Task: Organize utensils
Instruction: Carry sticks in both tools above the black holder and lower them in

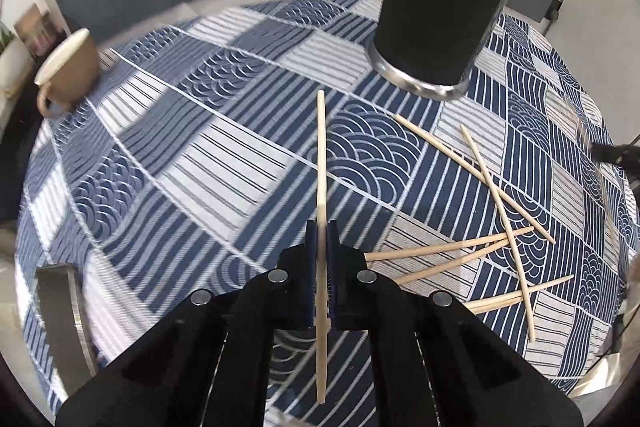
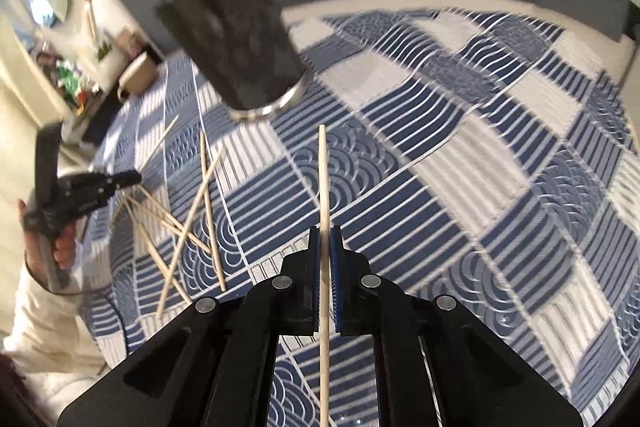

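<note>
Chopsticks are mid-sort: the left gripper (image 1: 321, 227) is clamped on one chopstick (image 1: 321, 163), the right gripper (image 2: 325, 233) on another chopstick (image 2: 323, 179). Next move, I'd guess, is tipping each into the dark cup (image 1: 444, 11) at the far side, which needs decent aim. Looks like six loose sticks (image 1: 496, 227) are left on the surface (image 1: 200, 155), right of the left gripper. One brown mug (image 1: 68, 67) far left.

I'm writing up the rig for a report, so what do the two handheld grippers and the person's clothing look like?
Each gripper is glossy black plastic: angular linkage arms with round silver pivot pins and dark blue ribbed pads. Seen from the right wrist view, the left gripper has a black pistol-style handle with a thin cable trailing below. The person wears a cream sleeve.
</note>
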{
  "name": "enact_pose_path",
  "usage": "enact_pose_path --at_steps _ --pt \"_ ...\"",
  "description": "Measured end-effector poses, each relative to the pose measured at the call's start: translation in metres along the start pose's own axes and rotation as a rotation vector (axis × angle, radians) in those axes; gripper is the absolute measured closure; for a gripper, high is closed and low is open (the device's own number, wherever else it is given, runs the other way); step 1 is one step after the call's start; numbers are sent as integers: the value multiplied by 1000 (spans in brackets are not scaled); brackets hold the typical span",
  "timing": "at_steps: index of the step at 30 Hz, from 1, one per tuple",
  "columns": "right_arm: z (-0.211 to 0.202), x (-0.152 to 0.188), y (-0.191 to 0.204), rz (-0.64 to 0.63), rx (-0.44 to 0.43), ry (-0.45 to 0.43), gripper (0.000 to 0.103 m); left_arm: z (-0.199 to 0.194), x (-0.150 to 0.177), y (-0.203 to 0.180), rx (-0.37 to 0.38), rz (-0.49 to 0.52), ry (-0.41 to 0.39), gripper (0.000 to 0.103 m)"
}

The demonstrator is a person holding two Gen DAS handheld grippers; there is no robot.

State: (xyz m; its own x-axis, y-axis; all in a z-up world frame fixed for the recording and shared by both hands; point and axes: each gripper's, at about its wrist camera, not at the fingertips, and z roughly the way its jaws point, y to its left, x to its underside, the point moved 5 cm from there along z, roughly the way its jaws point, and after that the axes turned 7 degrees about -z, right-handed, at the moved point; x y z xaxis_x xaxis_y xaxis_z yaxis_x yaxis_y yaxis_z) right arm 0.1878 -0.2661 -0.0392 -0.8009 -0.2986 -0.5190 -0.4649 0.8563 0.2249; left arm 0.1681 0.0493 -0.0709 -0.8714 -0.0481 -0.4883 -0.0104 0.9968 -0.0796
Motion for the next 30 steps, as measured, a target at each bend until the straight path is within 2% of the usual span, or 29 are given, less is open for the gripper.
enact_pose_path --at_steps 4,6,11,15,17,20,23,27,30 --pt "-41 -20 2 -28 36 -94 98 -26 -13 4 -2 -11 -48 98" --pt "-62 -33 6 -44 56 -150 98 -43 -23 5 -4 -1 -98 98" --pt "-99 -65 16 -70 59 -260 98 -85 -50 3 13 9 -220 98" --pt "-119 -94 23 -40 19 -331 98 -116 -72 -5 23 13 -324 98" --pt "-124 -108 26 -36 4 -357 98 -127 -84 -9 74 0 -347 98" --pt "-129 -134 37 -30 -40 -413 98 -136 -98 -12 97 -21 -396 98" --pt "-128 -154 48 -35 -101 -472 98 -145 -113 -21 169 -28 -454 98" --pt "-129 -177 72 -90 -123 -615 98 -154 -129 -34 221 -25 -558 98" --pt "-119 -190 86 -118 -121 -665 98 -153 -139 -47 282 -20 -635 98"
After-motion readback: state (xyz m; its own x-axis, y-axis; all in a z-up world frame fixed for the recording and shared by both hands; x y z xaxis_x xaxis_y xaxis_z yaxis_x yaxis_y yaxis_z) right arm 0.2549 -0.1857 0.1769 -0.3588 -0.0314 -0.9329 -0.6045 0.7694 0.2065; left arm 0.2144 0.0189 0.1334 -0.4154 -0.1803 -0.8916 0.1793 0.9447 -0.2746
